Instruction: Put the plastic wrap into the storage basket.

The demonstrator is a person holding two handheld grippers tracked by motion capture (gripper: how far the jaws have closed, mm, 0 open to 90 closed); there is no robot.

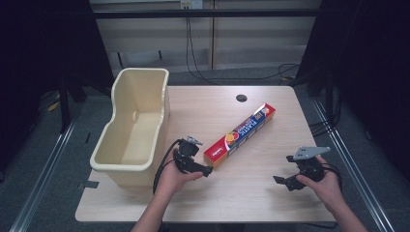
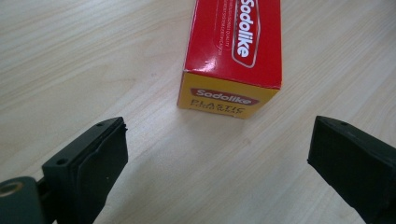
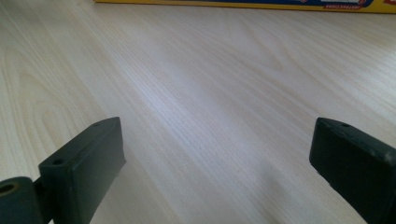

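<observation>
Here, a long red and yellow box [image 1: 240, 134] lies diagonally on the wooden table [image 1: 251, 193], its far end toward the far right corner and its near end toward the near left. In the left gripper view the red top face reads "Sodolike" in white, and the yellow end face carries a red "Sodolike" badge above the word "PLASTIC"; a smaller line beneath is too blurred to read. A cream plastic bin [image 1: 131, 125] stands along the left edge, just beside the box's near end. The left gripper [image 1: 205, 170], held in the left hand [image 1: 174, 180], points at that near end with its jaws spread wide, apart from the box. The right gripper [image 1: 282, 181], in the right hand [image 1: 325, 186], sits near the near right corner, jaws likewise wide over bare wood.
</observation>
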